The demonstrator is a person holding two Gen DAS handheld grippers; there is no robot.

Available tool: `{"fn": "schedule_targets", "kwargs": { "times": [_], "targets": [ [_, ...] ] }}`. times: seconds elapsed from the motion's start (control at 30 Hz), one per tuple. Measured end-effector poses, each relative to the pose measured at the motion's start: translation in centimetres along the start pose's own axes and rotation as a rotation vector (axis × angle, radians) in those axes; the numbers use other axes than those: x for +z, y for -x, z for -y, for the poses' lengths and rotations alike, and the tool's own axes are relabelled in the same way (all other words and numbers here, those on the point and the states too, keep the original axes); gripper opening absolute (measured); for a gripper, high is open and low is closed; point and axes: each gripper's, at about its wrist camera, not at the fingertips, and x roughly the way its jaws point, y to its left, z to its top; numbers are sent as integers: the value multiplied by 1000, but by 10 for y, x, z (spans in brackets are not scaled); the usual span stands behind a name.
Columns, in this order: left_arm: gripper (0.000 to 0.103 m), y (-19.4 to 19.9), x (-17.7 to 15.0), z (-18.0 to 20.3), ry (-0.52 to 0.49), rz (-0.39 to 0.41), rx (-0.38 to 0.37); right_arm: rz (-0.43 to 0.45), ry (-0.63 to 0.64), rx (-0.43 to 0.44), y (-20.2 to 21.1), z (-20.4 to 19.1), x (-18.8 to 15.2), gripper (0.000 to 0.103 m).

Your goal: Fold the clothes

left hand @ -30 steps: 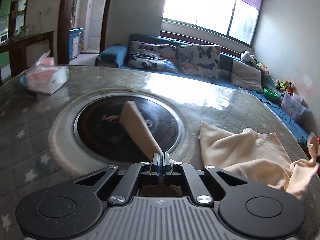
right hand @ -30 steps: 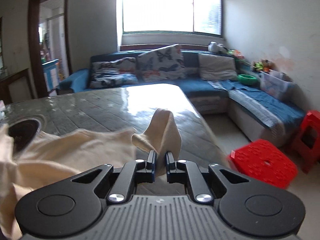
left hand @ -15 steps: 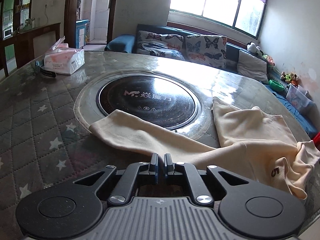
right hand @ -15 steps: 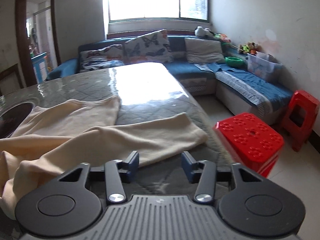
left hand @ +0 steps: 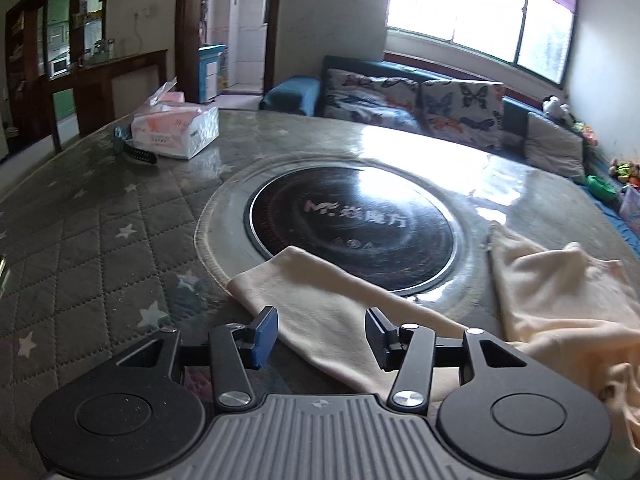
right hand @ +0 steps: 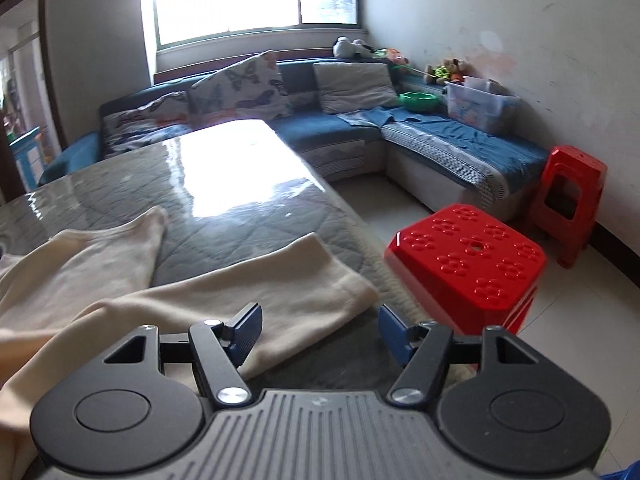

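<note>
With both sleeves of the cream long-sleeved fleece garment (left hand: 560, 300) lying spread on the quilted grey star-patterned surface (left hand: 100, 248), the step in hand looks like the first fold, and it will go best if each sleeve is taken near its cuff. Jaws wide apart and holding nothing, the left gripper (left hand: 322, 334) sits just over the left sleeve (left hand: 320, 292), which runs from its 5 o'clock toward 11 o'clock, the cuff lapping the rim of the round black glass cooktop (left hand: 352, 224). Equally spread and empty, the right gripper (right hand: 320, 334) faces the right sleeve (right hand: 280, 292), whose cuff ends at about 1 o'clock near the surface's edge, above the red plastic stool (right hand: 468, 268).

Judging from this, each gripper should come down with one finger sliding under the cloth, pinching both layers. Carrying the cuffs inward across the body, low and together, should keep the fleece from dragging. The bunched middle of the garment probably needs smoothing first, or the fold will trap wrinkles. The tissue pack (left hand: 176, 128) at 10 o'clock lies well apart.
</note>
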Motion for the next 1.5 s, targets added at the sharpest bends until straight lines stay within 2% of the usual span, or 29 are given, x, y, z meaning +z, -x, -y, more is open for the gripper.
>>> {"fn": "schedule_targets", "kwargs": {
  "times": [0.1,0.17,0.23,0.33,0.47,0.53,0.77,0.83,0.9,1.07,1.13,1.23,1.33,1.43,1.47,1.5],
  "targets": [
    [52,-8,-2,-2,3,-12,22,-2,-6,-7,-8,4,1,61],
    [52,-12,-4,-3,2,-20,31,2,9,-7,-9,3,2,50],
    [52,-15,-5,-3,-2,-27,37,3,17,0,-10,2,3,28],
    [50,-18,-8,-3,-8,-36,41,6,27,-10,-9,6,3,12],
    [49,-19,-11,-2,-20,-32,41,28,58,-43,3,14,0,8],
    [46,-19,-11,-1,-24,-28,43,41,84,-72,12,17,-3,6],
    [32,-18,-13,-4,-26,-12,52,68,155,-206,45,39,-17,6],
    [18,-18,-13,-5,-29,-7,59,50,162,-234,46,44,-22,6],
    [12,-17,-13,-7,-34,-1,70,26,150,-246,45,48,-27,6],
    [10,-13,-17,-15,-58,12,132,12,166,-255,48,47,-27,16],
    [9,-12,-17,-22,-47,6,160,30,176,-204,56,38,-24,27],
    [9,-7,-16,-30,-21,2,164,58,190,-122,69,24,-21,37],
    [10,1,-15,-29,-27,8,136,72,228,1,79,-1,-15,46],
    [12,11,-15,-22,-40,18,86,62,280,148,84,-33,-13,50],
    [14,14,-15,-18,-48,22,63,56,298,192,85,-43,-14,51],
    [20,18,-15,-12,-58,25,39,50,315,232,87,-52,-15,54]
  ]
}}
